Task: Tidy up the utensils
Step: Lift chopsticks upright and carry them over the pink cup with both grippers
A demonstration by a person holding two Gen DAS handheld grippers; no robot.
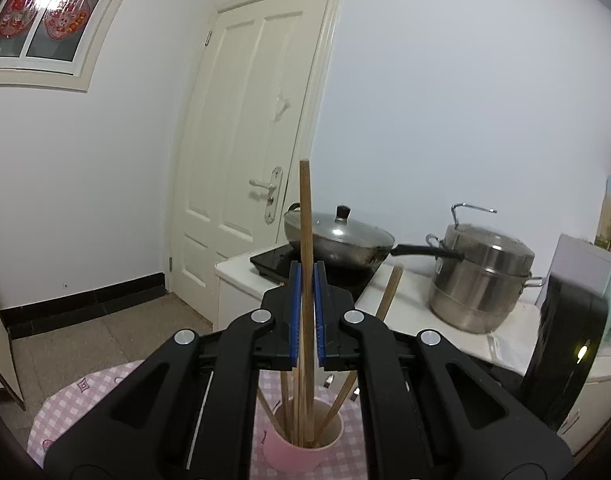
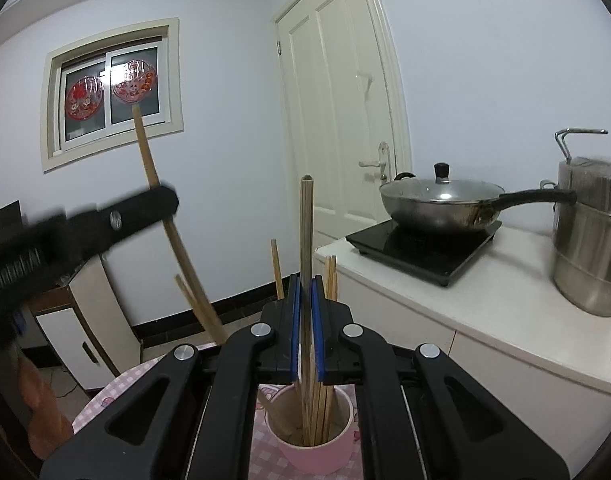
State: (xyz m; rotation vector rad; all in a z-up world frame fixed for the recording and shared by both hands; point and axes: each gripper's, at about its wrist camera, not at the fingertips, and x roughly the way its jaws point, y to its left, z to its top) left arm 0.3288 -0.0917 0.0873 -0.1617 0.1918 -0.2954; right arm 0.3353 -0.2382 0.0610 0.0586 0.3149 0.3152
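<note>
Round table in pink checked cloth (image 1: 85,400), pink cup (image 1: 293,456) standing on it, chopsticks inside

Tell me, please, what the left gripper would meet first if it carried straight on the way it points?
Probably the wok on the black cooktop: it sits just beyond the left gripper, which is shut on an upright chopstick. Depth is hard to judge here.

Left gripper (image 1: 307,276): jaws clamped, fingers pointing up-frame at centre. Right gripper (image 2: 305,288): jaws clamped, centre frame. Left gripper also visible blurred at middle left in right-wrist view.
</note>
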